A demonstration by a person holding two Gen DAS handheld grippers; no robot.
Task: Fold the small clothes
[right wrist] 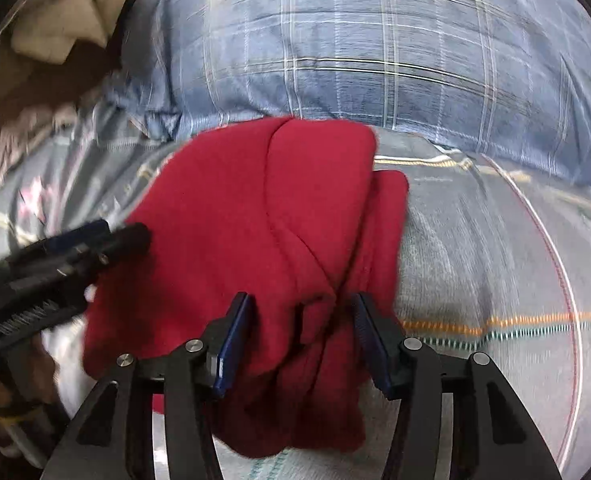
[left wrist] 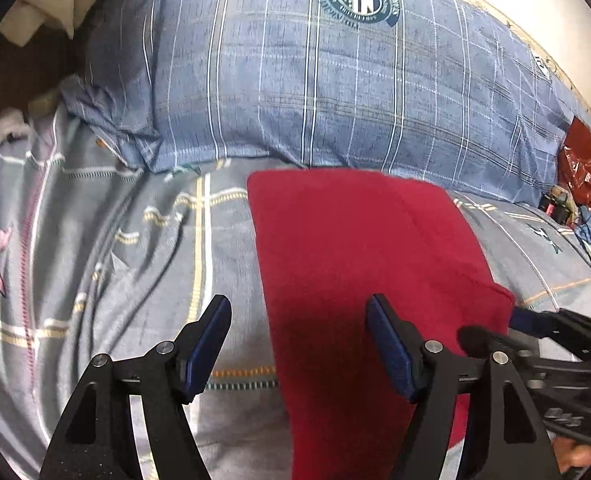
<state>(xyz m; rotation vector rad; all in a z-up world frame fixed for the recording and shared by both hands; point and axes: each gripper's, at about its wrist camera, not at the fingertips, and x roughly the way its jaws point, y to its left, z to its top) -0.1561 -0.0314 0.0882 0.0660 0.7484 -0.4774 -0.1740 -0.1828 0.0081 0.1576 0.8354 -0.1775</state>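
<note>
A dark red garment (left wrist: 355, 240) lies folded on the grey patterned bedsheet (left wrist: 115, 260), just in front of a blue plaid pillow (left wrist: 295, 80). My left gripper (left wrist: 299, 304) hovers open over the garment's left edge, with nothing pressed by its pads. The right wrist view shows the garment (right wrist: 255, 208) with layered folds and a bunched near edge. My right gripper (right wrist: 301, 308) straddles that bunched fold with its jaws apart; the pads do not clearly press it. Each gripper shows in the other's view: the right gripper (left wrist: 495, 326) at the garment's right corner, the left gripper (right wrist: 123, 232) at its left side.
The plaid pillow (right wrist: 375, 60) bounds the far side of the bedsheet (right wrist: 495, 260). A crumpled red plastic bag (left wrist: 583, 168) and small dark items lie at the far right. Beige cloth (left wrist: 43, 4) is piled at the far left. White fabric (right wrist: 67, 352) shows under the garment's left side.
</note>
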